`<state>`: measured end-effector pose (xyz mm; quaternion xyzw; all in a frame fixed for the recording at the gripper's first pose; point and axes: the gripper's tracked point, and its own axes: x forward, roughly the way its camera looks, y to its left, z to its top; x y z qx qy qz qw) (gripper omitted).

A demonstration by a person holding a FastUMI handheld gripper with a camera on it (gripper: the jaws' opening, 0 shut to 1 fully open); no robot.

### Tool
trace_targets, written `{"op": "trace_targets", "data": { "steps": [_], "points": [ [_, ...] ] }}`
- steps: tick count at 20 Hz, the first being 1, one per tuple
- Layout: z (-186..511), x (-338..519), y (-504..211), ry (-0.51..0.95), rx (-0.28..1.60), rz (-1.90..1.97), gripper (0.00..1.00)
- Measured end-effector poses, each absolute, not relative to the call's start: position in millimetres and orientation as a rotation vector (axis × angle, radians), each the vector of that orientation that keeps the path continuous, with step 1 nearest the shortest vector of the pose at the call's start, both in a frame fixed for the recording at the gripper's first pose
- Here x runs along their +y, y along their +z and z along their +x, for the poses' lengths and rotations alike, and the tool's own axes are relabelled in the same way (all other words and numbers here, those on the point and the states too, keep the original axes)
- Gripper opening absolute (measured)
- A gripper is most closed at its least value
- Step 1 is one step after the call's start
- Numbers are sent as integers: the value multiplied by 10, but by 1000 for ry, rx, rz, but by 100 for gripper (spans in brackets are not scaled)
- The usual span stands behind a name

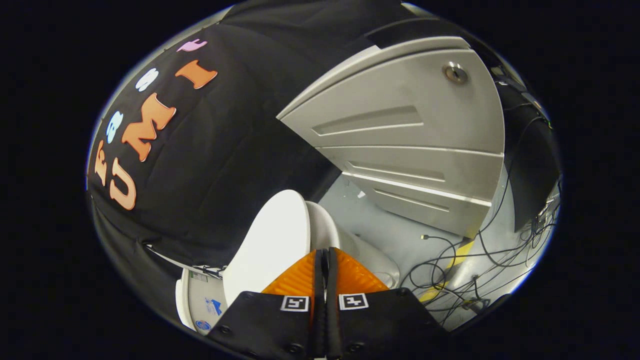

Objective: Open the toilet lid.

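The view is tilted sideways. The white toilet lid (270, 245) is raised and leans toward the tank (200, 300), which stands against the black cloth wall. A gap separates the lid from the white seat and bowl (350, 245). My gripper (322, 252) is shut, its two orange fingers (297, 277) pressed flat together with nothing visible between them. The fingertips sit right at the lid's free edge, where lid and seat part. Whether they touch the lid is hard to tell. The bowl's front is hidden behind the fingers.
A grey metal cabinet (400, 135) with drawers and a round lock stands beyond the toilet. Loose black cables (480, 260) and a yellow-and-black tape strip (452, 267) lie on the grey floor (390, 220) beside the bowl.
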<state>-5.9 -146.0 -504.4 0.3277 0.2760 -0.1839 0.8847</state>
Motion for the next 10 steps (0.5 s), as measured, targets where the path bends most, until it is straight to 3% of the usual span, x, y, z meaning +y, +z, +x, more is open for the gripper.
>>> {"op": "trace_targets", "data": {
  "steps": [10],
  "points": [
    [147,-898,-3945,-298,401,553,8]
  ]
}}
